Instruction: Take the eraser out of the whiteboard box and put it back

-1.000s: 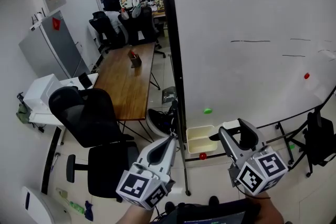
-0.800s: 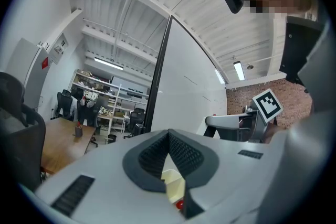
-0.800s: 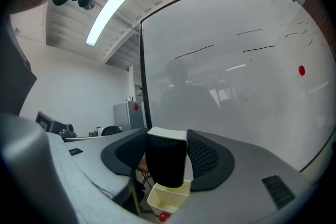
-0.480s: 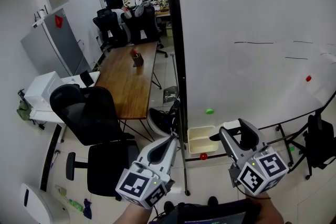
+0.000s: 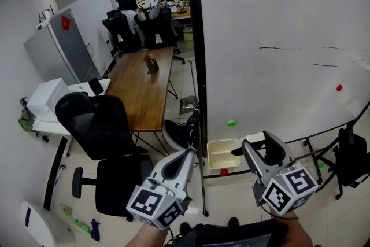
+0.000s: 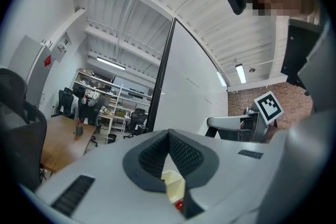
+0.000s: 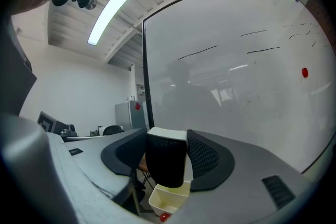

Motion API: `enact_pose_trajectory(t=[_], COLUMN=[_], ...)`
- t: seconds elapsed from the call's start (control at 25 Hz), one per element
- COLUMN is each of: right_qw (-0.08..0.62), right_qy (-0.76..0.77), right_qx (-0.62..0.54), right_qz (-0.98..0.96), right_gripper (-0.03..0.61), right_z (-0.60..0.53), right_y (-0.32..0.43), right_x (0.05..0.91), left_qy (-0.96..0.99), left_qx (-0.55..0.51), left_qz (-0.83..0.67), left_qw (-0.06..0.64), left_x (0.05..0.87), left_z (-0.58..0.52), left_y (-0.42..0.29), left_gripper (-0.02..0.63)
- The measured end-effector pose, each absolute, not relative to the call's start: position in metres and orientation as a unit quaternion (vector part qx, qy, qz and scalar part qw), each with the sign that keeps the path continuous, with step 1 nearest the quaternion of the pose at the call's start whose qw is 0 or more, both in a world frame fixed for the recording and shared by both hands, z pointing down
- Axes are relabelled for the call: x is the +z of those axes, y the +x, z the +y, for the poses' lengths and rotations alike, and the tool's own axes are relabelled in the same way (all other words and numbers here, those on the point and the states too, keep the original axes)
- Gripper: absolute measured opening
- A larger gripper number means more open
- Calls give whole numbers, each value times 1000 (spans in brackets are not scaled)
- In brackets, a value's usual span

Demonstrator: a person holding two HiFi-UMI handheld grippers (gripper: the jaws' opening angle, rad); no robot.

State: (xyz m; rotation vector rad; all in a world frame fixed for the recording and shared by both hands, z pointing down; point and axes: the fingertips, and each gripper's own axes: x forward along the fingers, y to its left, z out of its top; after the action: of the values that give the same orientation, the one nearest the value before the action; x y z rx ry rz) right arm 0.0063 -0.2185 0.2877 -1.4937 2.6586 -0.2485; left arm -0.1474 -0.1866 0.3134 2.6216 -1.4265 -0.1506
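The eraser [image 7: 166, 162], black felt with a white back, stands upright between the pads of my right gripper [image 7: 166, 139], which is shut on it. In the head view the right gripper [image 5: 254, 144] holds the eraser [image 5: 248, 139] just right of the cream whiteboard box [image 5: 222, 153], which hangs at the whiteboard's [image 5: 277, 37] lower left corner. In the right gripper view the box [image 7: 169, 198] shows below the eraser, looking empty. My left gripper [image 5: 191, 150] hovers left of the box, shut with nothing in it; its pads [image 6: 181, 152] meet at the tips.
A red magnet [image 5: 224, 172] sits under the box and a green one [image 5: 231, 122] above it. The board's black frame post [image 5: 196, 95] runs down between the grippers. A wooden table [image 5: 144, 89] and black office chairs [image 5: 95, 124] stand to the left.
Both grippers keep still with the eraser held as before; only the head view drifts slightly.
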Motion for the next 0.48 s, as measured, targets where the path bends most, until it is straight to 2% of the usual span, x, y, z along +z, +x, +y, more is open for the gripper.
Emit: enact_pose_trajectory(t=[0.48], right_qw=[44], right_qy=[-489], right_qx=[-89], right_qz=[867], right_gripper=[267], right_z=[-224], right_y=[-1], right_x=[292], left_qy=[869], left_qx=[-41], left_qz=[-486], left_qw=[86], left_x=[323], left_z=[-190], left_y=[-159], left_gripper=[28])
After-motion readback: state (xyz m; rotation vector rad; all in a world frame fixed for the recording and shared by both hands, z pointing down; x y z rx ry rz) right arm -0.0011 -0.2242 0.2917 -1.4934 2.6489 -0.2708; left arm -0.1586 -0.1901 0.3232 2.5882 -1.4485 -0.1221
